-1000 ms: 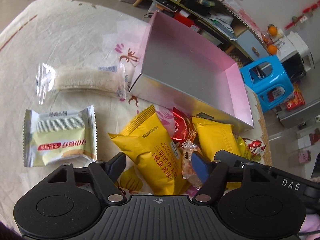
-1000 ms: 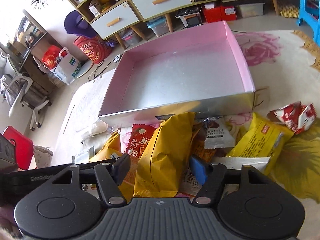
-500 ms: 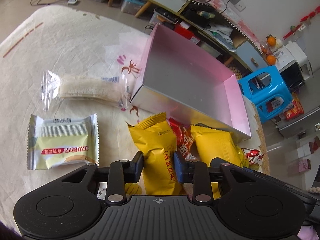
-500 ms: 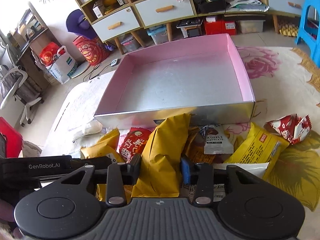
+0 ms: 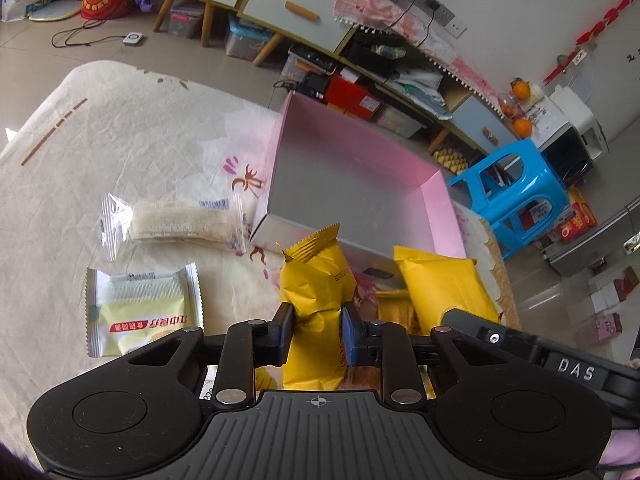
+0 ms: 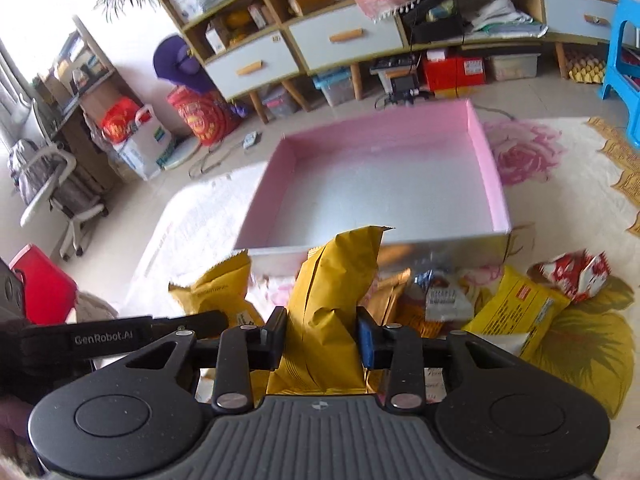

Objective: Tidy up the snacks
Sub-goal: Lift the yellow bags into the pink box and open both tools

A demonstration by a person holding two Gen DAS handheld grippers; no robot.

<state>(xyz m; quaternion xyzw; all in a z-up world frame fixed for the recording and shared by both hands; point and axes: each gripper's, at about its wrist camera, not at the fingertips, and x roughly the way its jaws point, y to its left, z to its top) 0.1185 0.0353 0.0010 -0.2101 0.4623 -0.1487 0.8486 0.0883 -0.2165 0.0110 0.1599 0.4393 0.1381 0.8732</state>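
A: Snacks lie heaped on the cloth-covered tabletop (image 5: 120, 128) just in front of the empty pink box (image 5: 352, 184). How will they handle?

B: Light, soft, crinkly. Each puffed yellow packet (image 5: 316, 300) dents under the pads, so mid-body is a fair hold.

A: And the jaws?

B: Both pairs have just been closing. The left gripper (image 5: 316, 332) is clamped on that packet; the right gripper (image 6: 322, 336) pinches a second yellow packet (image 6: 332, 304).

A: Count?

B: One box, four yellow packets showing, one red-white wrapper (image 6: 572, 270), one clear-wrapped cake (image 5: 180, 220), one pale green packet (image 5: 144, 310). The heap hides more.
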